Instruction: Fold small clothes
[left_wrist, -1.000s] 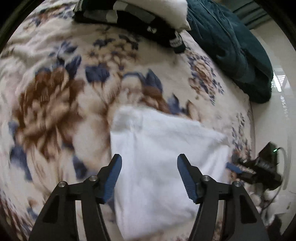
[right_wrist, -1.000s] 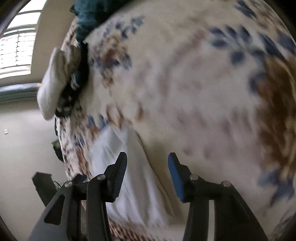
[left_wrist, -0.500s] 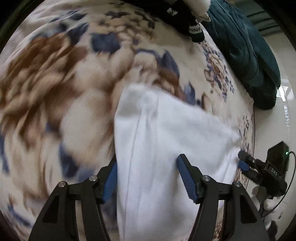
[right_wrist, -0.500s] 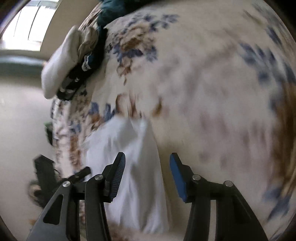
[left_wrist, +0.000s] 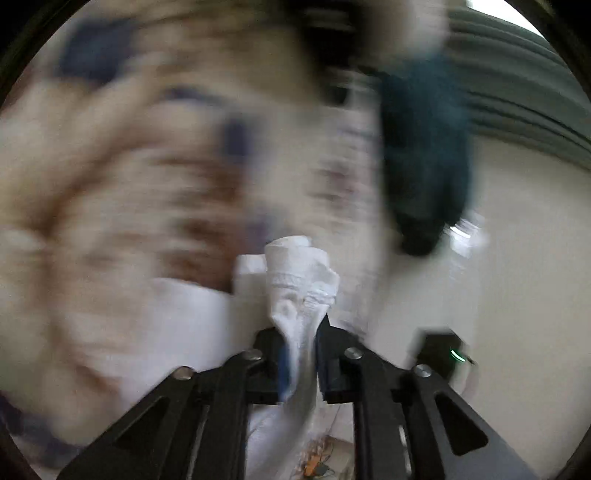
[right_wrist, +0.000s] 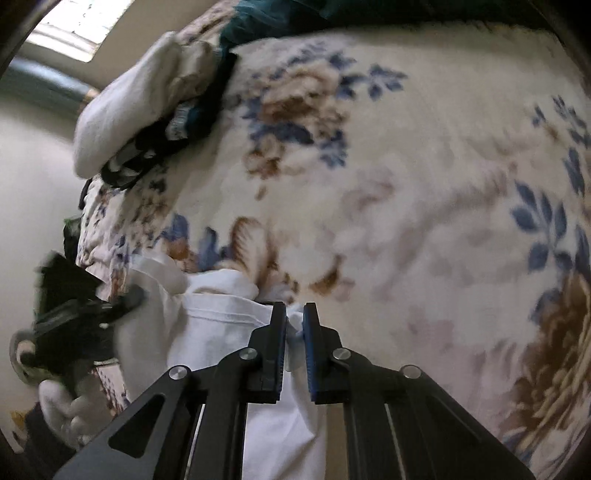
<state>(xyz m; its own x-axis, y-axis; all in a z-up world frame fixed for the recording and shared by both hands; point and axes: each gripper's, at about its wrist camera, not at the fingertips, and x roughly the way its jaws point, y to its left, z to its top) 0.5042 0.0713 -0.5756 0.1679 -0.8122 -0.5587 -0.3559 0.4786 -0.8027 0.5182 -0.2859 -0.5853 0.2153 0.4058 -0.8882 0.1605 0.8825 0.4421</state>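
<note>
No lettering, label, brand or number can be read anywhere; the small tag on the dark clothes pile (right_wrist: 177, 127), far beyond the fingers, is blurred.

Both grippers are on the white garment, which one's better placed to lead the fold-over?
Right, probably. Both jaws are closing on the white garment, but the right gripper pinches its edge beside open floral blanket. The left gripper holds a bunched wad in a blurred view.
</note>
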